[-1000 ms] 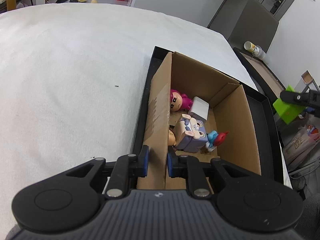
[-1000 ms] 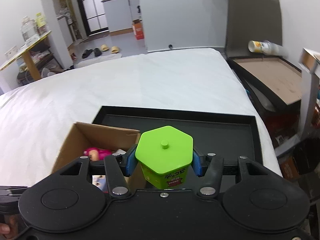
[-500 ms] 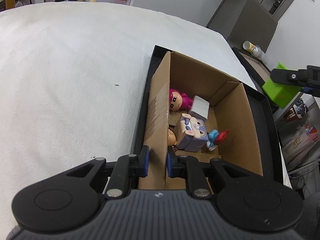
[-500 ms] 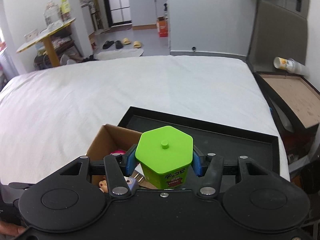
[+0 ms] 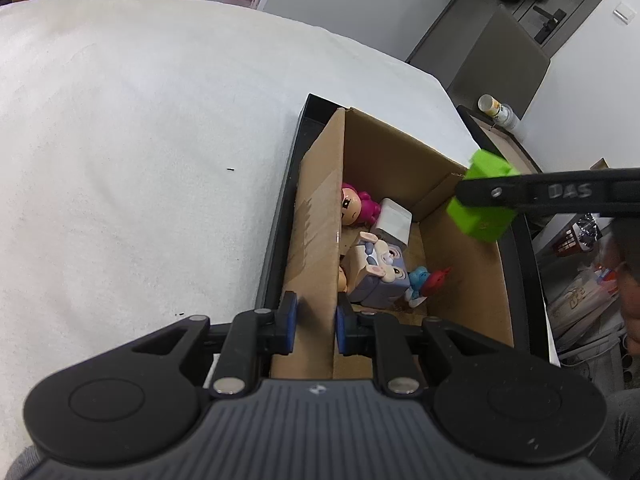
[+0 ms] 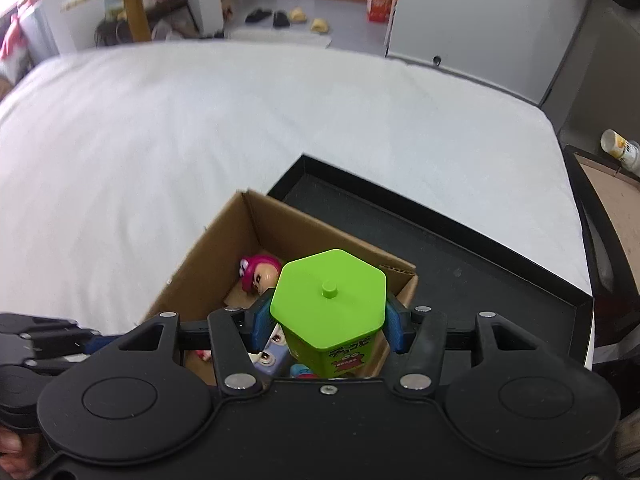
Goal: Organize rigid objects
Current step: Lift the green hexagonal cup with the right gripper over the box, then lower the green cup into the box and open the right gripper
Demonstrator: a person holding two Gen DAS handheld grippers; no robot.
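An open cardboard box (image 5: 460, 280) stands in a black tray (image 5: 280, 216) on the white surface. Inside lie a pink-haired figure (image 5: 354, 208), a white block (image 5: 394, 220), a lavender rabbit cube (image 5: 380, 272) and a blue-and-red figure (image 5: 426, 280). My left gripper (image 5: 315, 322) is shut on the box's near left wall. My right gripper (image 6: 328, 322) is shut on a green hexagonal container (image 6: 328, 296) and hangs over the box (image 6: 208, 264). In the left wrist view that green container (image 5: 480, 220) hovers above the box's right wall.
White cloth (image 6: 200, 128) covers the wide surface left of and behind the tray (image 6: 460, 264). A lying can (image 5: 498, 110) rests on a dark stand to the right. A person (image 5: 628, 280) is at the right edge. Slippers lie on the far floor.
My right gripper has carried the green container leftward from beyond the tray's right edge to over the box, rolling as it went. The left gripper has kept its hold on the box wall.
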